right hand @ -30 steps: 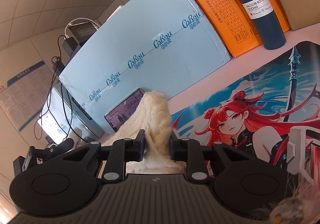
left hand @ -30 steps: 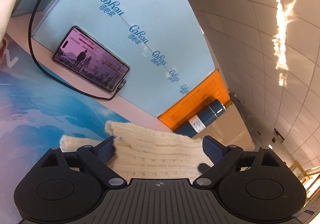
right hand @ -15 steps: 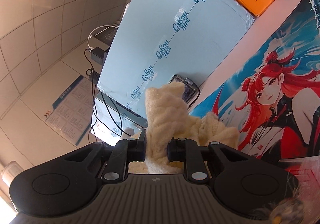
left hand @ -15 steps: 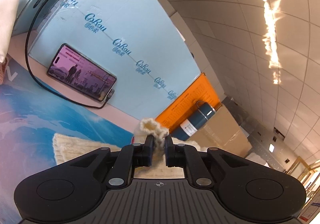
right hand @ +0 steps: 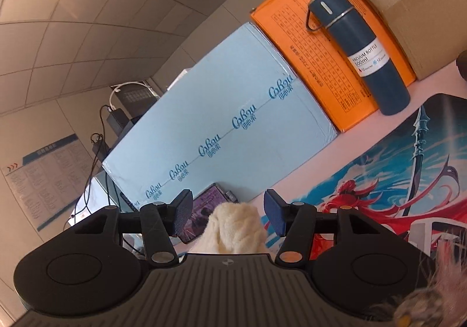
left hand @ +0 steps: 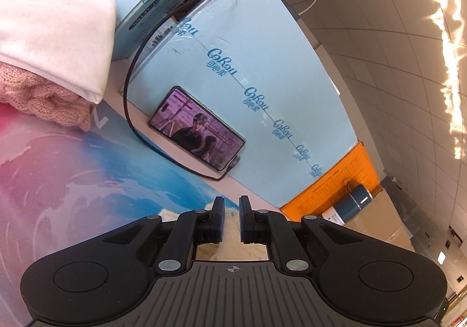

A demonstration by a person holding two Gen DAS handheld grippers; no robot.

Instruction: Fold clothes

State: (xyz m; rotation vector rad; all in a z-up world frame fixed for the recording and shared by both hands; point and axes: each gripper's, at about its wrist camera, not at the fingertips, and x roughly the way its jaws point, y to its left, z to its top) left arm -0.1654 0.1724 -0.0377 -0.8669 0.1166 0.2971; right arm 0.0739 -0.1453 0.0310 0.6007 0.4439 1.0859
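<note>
Cream knitwear (right hand: 236, 229) is what both grippers are working on. In the right wrist view it rises as a fluffy lump at the bottom centre of the frame, in the gap of the right gripper (right hand: 229, 214). That gripper's jaws are opening: the blue pads stand clear of the wool on either side, and neither one presses on it. The lump sits slightly nearer the right pad than the left, and its lower part is hidden behind the black gripper body.

In the left wrist view the same cream knitwear (left hand: 232, 239) shows only as a narrow strip at the bottom centre, between and below the fingers of the left gripper (left hand: 231, 211). These jaws are drawn close together, with a slim gap at the tips; the cream fabric fills the space lower down between them, though whether the pads actually pinch it cannot be made out.

Behind the grippers lies a printed mat (left hand: 87, 181), blue and pink in the left view. A phone (left hand: 197, 137) leans against a pale blue box (left hand: 262, 64) in mid-frame. Folded pink and white clothes (left hand: 52, 43) are stacked at the upper left. A dark blue bottle (right hand: 362, 55) stands at the upper right of the right view.
</note>
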